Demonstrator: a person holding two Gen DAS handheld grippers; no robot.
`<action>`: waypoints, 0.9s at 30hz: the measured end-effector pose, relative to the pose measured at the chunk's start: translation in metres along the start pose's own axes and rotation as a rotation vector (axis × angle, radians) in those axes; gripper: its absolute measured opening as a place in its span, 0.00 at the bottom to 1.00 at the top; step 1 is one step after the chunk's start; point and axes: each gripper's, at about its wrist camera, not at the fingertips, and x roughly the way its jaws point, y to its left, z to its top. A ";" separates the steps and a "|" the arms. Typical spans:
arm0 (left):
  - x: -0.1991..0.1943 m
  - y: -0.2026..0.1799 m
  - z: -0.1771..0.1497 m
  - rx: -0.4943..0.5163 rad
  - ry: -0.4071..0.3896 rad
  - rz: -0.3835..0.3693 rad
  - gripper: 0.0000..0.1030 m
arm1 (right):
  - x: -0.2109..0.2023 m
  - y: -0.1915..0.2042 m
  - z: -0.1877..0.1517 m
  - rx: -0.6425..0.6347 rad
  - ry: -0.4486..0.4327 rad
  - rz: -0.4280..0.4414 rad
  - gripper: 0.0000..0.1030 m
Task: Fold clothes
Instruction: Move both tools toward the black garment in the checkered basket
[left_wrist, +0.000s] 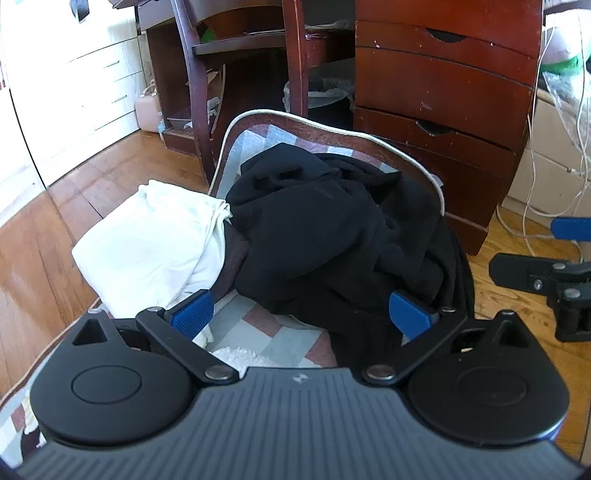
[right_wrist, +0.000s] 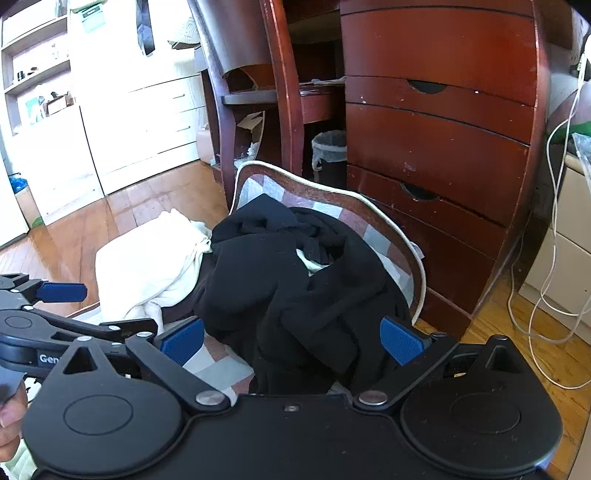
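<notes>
A crumpled black garment (left_wrist: 332, 229) lies heaped on a checked mat (left_wrist: 258, 332); it also shows in the right wrist view (right_wrist: 295, 288). A white garment (left_wrist: 155, 243) lies bunched to its left, also seen in the right wrist view (right_wrist: 147, 266). My left gripper (left_wrist: 301, 314) is open, its blue pads spread at the near edge of the black heap, holding nothing. My right gripper (right_wrist: 291, 341) is open too, its pads either side of the heap's near edge. The right gripper also appears at the right edge of the left wrist view (left_wrist: 554, 258).
A dark red wooden drawer chest (left_wrist: 443, 92) and desk legs (left_wrist: 295, 55) stand just behind the mat, whose far edge curls up against them. White cables (right_wrist: 546, 258) hang at the right. Wooden floor (left_wrist: 55, 240) lies left, white cabinets (right_wrist: 140, 122) beyond.
</notes>
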 end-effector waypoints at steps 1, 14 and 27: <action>0.000 0.001 0.000 -0.002 -0.002 0.006 1.00 | -0.001 0.002 0.000 -0.013 -0.011 -0.005 0.99; 0.012 0.015 -0.009 -0.086 -0.025 0.064 1.00 | -0.003 0.009 -0.002 -0.069 -0.046 0.013 0.99; 0.008 0.009 -0.006 -0.087 -0.028 0.006 1.00 | 0.003 0.001 -0.007 -0.050 -0.039 0.021 0.99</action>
